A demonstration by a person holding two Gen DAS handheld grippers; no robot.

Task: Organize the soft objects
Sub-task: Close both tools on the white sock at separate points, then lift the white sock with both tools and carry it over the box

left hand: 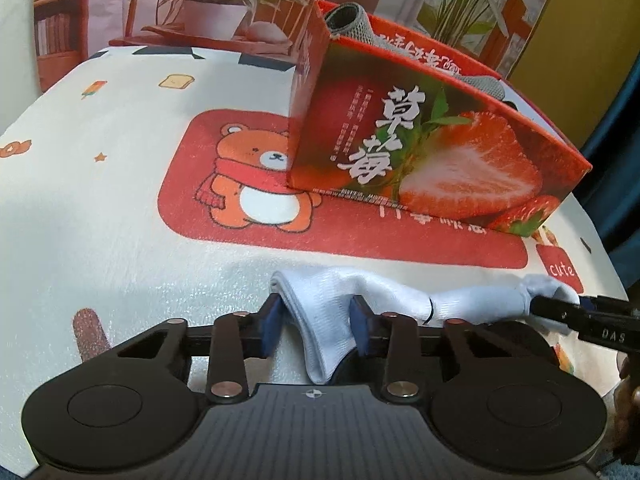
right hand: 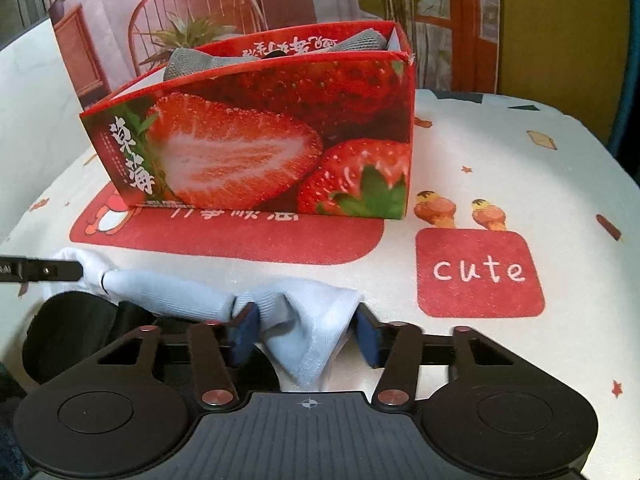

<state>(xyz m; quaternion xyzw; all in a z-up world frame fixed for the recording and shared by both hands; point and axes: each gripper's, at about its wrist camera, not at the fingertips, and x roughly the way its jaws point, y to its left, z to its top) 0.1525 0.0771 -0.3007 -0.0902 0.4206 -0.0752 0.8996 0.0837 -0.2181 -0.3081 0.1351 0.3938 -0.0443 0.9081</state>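
While grey fabric (left hand: 352, 24) is already being kept in the strawberry box (left hand: 440, 140), a white sock (left hand: 360, 300) is being pinched at opposite ends by the left gripper (left hand: 316, 320) and right gripper (right hand: 304, 324) just above the printed tablecloth (left hand: 120, 200), its boxing apparently being left.

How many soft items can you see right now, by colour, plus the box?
White sock, held by both grippers: 1
Grey cloth pieces in the box: 2 visible, at its two ends; I cannot tell whether they join.
Strawberry box: 1
Total: 4
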